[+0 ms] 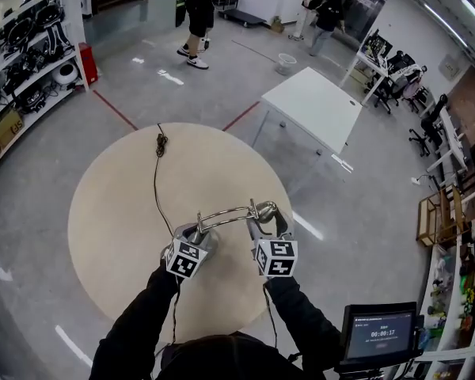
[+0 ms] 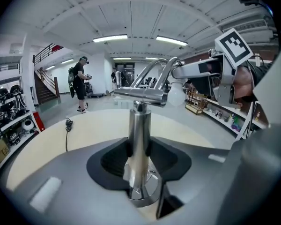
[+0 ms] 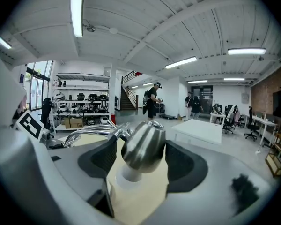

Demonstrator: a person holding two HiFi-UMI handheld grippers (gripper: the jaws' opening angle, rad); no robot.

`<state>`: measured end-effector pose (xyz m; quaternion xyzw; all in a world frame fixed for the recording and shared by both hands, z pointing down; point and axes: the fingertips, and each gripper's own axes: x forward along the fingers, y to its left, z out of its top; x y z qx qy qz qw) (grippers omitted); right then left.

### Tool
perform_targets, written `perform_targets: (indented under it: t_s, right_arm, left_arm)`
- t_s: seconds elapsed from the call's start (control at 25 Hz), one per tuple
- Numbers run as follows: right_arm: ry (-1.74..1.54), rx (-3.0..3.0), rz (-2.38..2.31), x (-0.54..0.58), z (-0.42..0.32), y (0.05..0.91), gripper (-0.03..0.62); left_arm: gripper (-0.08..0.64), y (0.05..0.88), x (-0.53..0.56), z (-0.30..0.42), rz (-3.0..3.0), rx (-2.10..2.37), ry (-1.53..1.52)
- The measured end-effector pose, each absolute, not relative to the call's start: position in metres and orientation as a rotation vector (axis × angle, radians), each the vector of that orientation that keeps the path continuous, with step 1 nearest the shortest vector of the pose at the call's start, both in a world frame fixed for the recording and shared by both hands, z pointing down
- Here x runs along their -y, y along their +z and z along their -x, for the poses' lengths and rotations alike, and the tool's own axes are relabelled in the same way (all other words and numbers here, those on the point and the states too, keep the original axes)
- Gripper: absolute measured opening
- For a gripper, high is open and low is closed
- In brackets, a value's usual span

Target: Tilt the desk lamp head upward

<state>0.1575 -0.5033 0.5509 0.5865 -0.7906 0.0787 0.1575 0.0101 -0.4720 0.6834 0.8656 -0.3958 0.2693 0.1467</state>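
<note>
Left claw [image 2: 139, 153]: pads pressed on either side of the lamp post [image 2: 139, 121], low on it, just above the round base [image 2: 144, 198]. The post stands upright between them.

Right claw [image 3: 143, 150]: closed on the lamp head [image 3: 143, 144], a rounded metal shell lying tilted between the pads with its white bulb end [image 3: 130, 175] pointing down toward the table.

From overhead, the left claw [image 1: 198, 228] and right claw [image 1: 263, 214] sit side by side near my edge of the round table [image 1: 119, 212]. The curved double arm [image 1: 226, 214] bridges from one to the other. The lamp head [image 1: 267, 210] is at the right end of it, the post at the left.

Hard to make out: from overhead, the base is covered by the left claw. The cord [image 1: 155, 176] runs across the table top to a small bundle near the far edge, and its near end drops out of sight by my sleeve.

Farther off: a white table [image 1: 317, 105], with a basket [image 1: 286, 62] on the floor beyond it. I can't make out its contents.
</note>
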Motion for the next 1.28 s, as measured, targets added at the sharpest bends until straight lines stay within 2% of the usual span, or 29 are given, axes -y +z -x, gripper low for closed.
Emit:
perform_targets:
  t_s: [0.84,1.28]
  right_arm:
    - [-0.401,2.118,-1.498,0.505,-0.125,0.485,0.341]
    - [-0.554,2.044,-1.419,0.500,-0.101,0.464,0.341]
  left_arm:
    - [0.146,0.690,0.477,-0.015,-2.494,1.157,0.887]
    - [0.147,0.683,0.477,-0.006,-2.504,1.158,0.889]
